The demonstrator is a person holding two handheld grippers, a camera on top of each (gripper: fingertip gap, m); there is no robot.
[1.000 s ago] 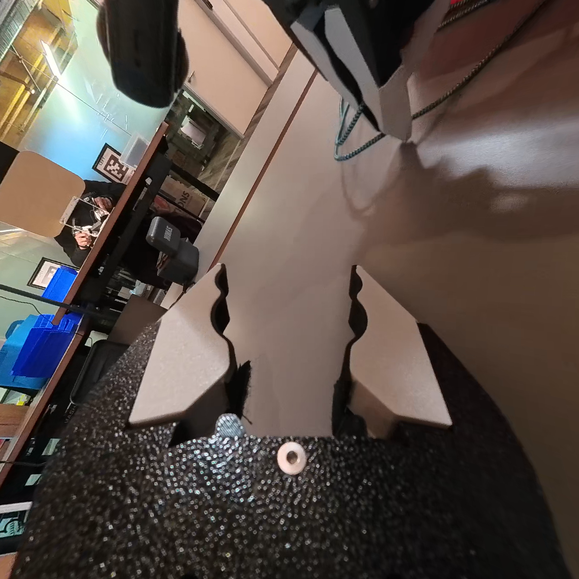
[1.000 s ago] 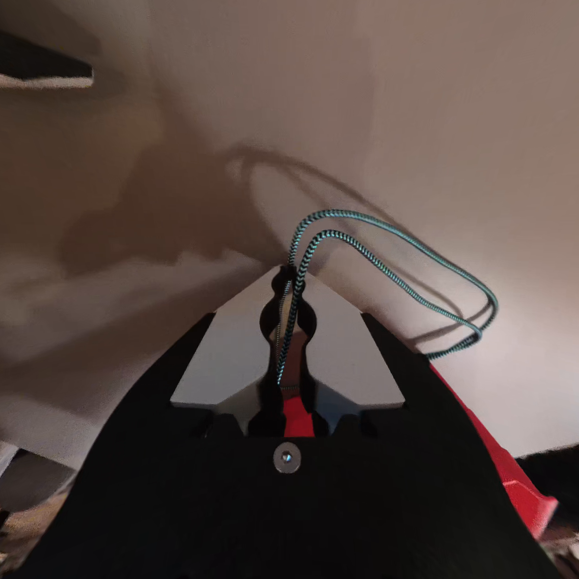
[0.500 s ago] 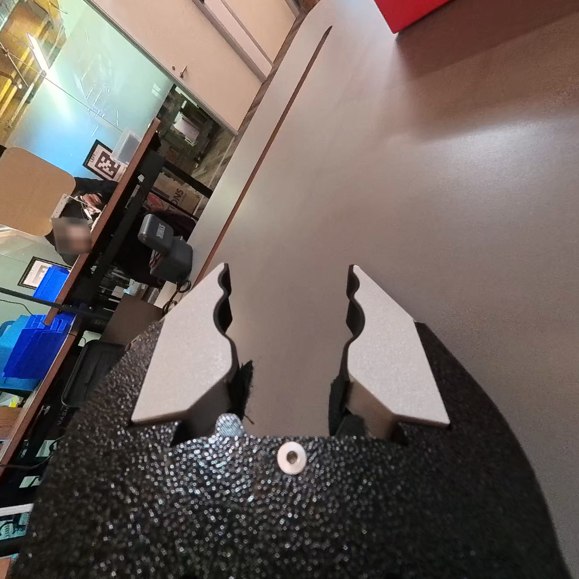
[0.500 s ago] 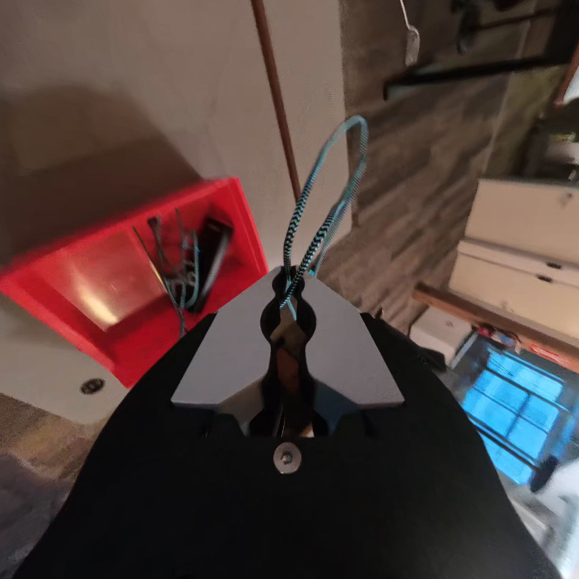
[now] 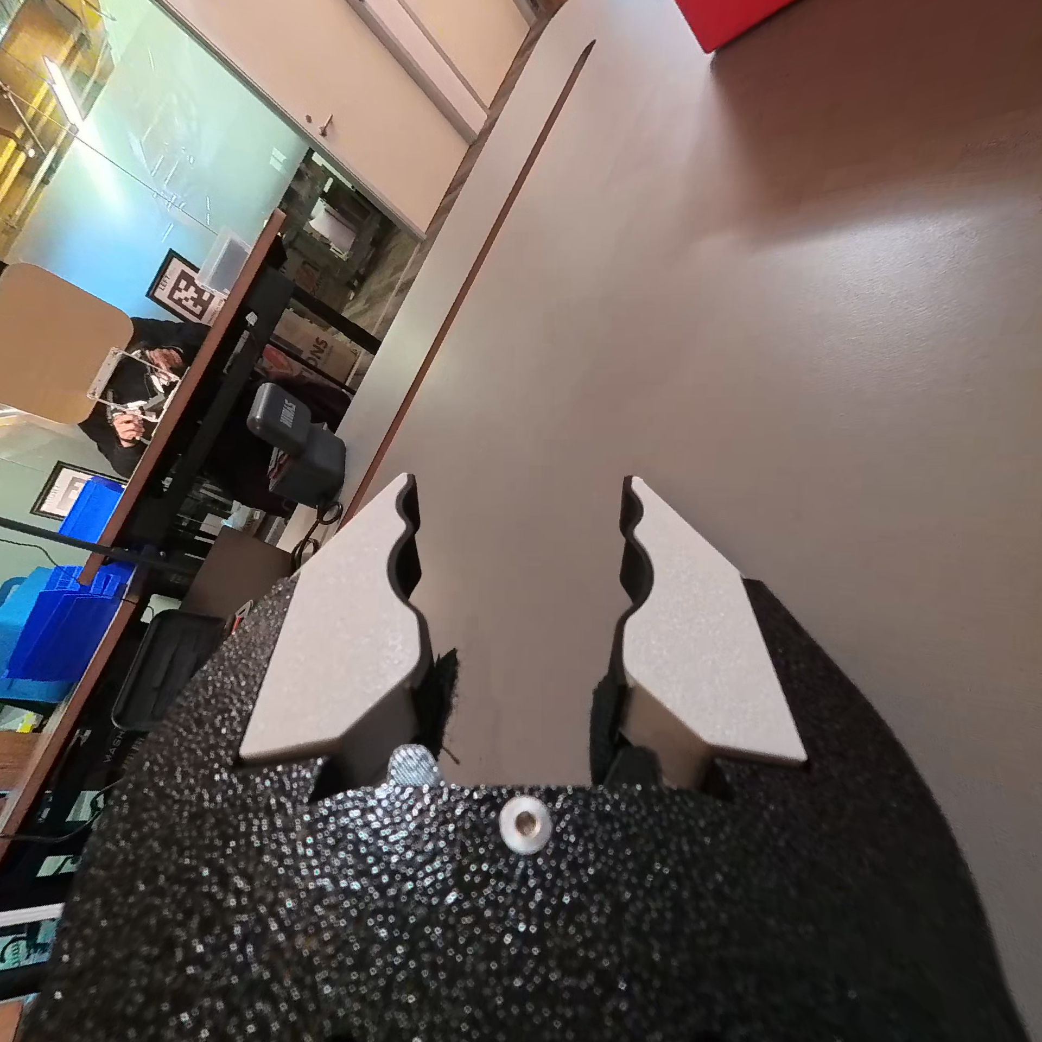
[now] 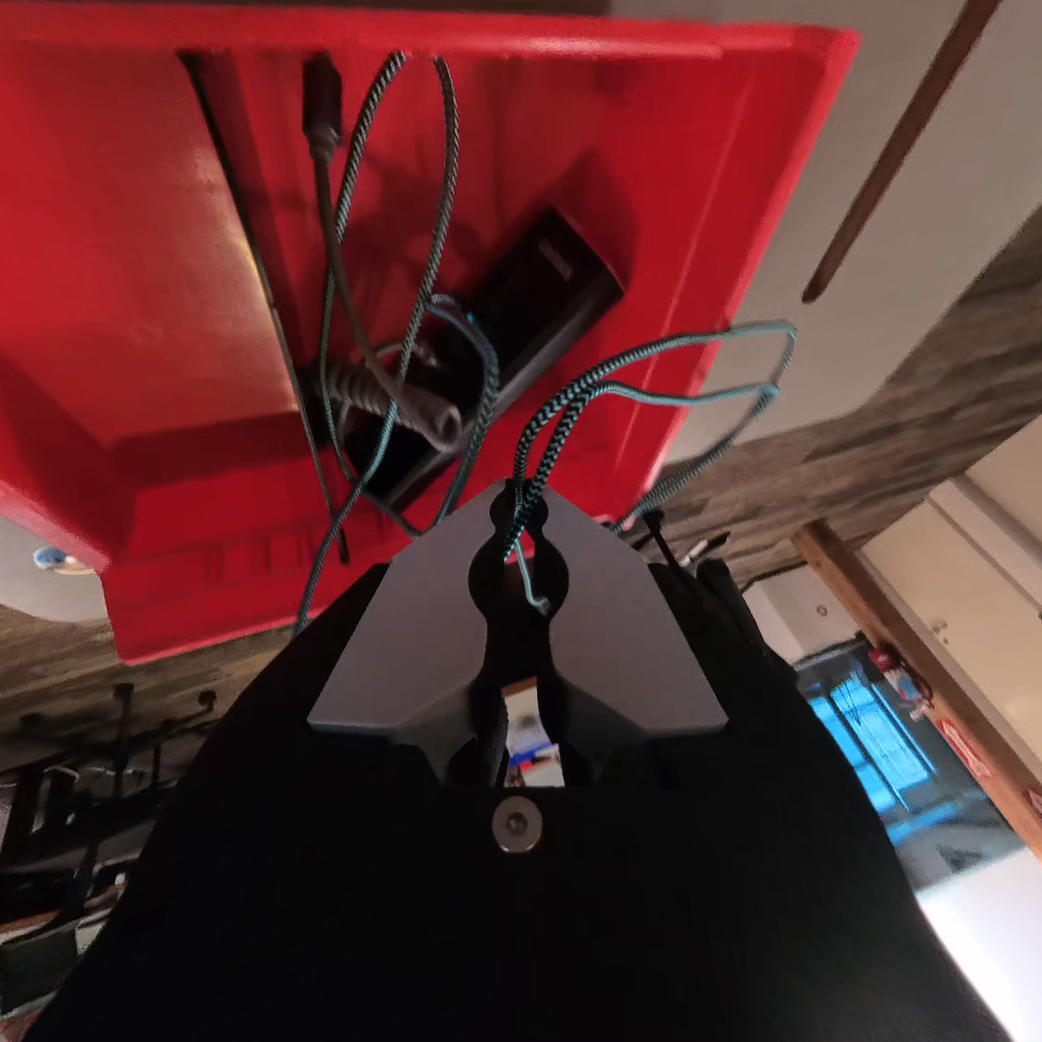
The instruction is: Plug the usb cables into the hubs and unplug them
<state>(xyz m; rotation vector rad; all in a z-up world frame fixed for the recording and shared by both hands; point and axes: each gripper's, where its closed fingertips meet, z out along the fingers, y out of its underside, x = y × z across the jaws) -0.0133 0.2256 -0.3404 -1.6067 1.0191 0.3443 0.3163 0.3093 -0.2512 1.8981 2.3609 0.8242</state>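
My right gripper [image 6: 520, 491] is shut on a folded teal-and-black braided USB cable [image 6: 597, 389], whose loop sticks out past the fingertips over the near right rim of a red bin [image 6: 733, 197]. In the bin lie a black USB hub [image 6: 555, 282], another braided cable [image 6: 394, 186] and a grey coiled cable [image 6: 372, 389]. My left gripper [image 5: 519, 490] is open and empty, low over the bare brown tabletop [image 5: 789, 394]. A corner of the red bin [image 5: 727, 22] shows at the top of the left wrist view.
The table's left edge [image 5: 479, 254] runs past my left gripper, with a black charger block [image 5: 299, 445], blue bins [image 5: 51, 614] and a person at another desk beyond. In the right wrist view the table edge [image 6: 902, 141] and floor lie right of the bin. One gripper's finger ends stand about 35 cm off the other's. My right tips are roughly 10 cm from the black USB hub [image 6: 555, 282].
My right gripper has swung with the cable from over the table to above the red bin. The left gripper stays open and nearly still; the right gripper has left its view.
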